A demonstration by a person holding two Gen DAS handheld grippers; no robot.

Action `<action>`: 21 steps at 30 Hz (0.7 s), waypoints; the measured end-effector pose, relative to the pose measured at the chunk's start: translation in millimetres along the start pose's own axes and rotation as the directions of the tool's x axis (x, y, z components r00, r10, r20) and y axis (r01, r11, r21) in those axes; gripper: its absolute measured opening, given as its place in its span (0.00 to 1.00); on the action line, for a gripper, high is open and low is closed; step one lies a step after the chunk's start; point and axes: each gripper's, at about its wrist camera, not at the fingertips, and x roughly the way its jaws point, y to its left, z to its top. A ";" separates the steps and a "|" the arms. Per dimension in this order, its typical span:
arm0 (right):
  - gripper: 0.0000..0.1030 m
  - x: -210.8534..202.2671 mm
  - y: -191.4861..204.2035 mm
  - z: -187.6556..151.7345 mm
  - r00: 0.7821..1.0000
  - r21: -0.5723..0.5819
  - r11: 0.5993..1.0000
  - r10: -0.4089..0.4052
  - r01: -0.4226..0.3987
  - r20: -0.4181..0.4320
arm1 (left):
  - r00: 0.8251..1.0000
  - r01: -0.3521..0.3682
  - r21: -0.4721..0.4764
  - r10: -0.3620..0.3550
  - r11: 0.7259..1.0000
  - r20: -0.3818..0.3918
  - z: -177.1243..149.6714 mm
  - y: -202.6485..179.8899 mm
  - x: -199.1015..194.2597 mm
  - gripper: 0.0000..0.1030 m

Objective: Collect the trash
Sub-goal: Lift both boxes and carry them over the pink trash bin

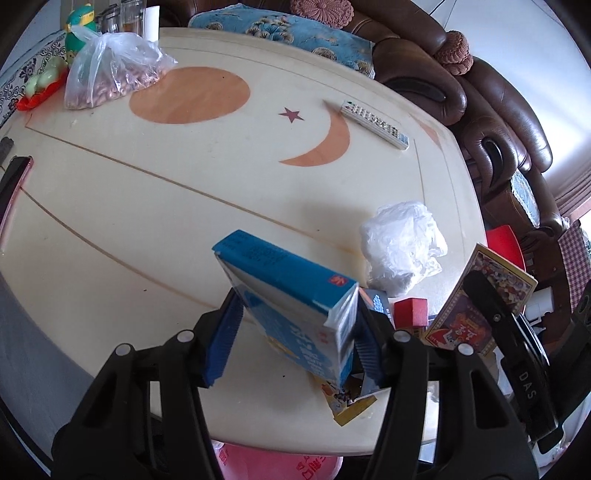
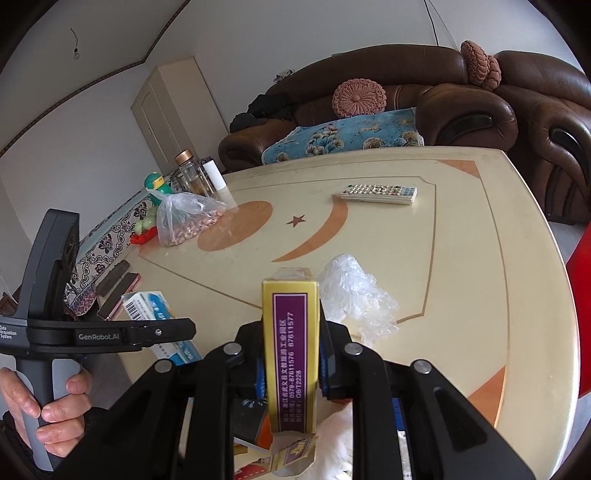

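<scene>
My left gripper (image 1: 295, 332) is shut on a blue and white carton (image 1: 291, 295) and holds it tilted above the cream table (image 1: 147, 206). My right gripper (image 2: 291, 362) is shut on a yellow box with a purple label (image 2: 291, 354), held upright over the table's near edge. That box also shows in the left wrist view (image 1: 480, 295), with the right gripper on it. A crumpled white plastic bag (image 1: 402, 243) lies on the table just beyond both grippers; it also shows in the right wrist view (image 2: 354, 295). Small boxes, one red (image 1: 410, 312), and a yellow wrapper (image 1: 347, 406) lie under the carton.
A remote control (image 1: 373, 123) lies at the far right of the table. A clear bag of nuts (image 1: 110, 70), a green toy (image 1: 79, 29) and glass bottles (image 2: 192, 173) stand at the far left. A phone (image 2: 120, 295) lies at the left edge. A brown sofa (image 2: 480, 107) stands behind the table.
</scene>
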 end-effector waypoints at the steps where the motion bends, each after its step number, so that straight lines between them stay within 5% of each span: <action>1: 0.19 -0.5 0.0 0.0 1.000 0.000 1.000 -0.001 0.001 0.003 | 1.000 0.000 0.003 0.000 1.000 0.002 0.2 0.1 -0.2 0.55; 21: 0.19 -56.2 44.4 11.5 0.984 -0.119 0.986 -0.093 0.112 0.153 | 0.982 -0.048 0.154 0.018 0.987 0.189 -15.5 -18.7 -63.0 0.55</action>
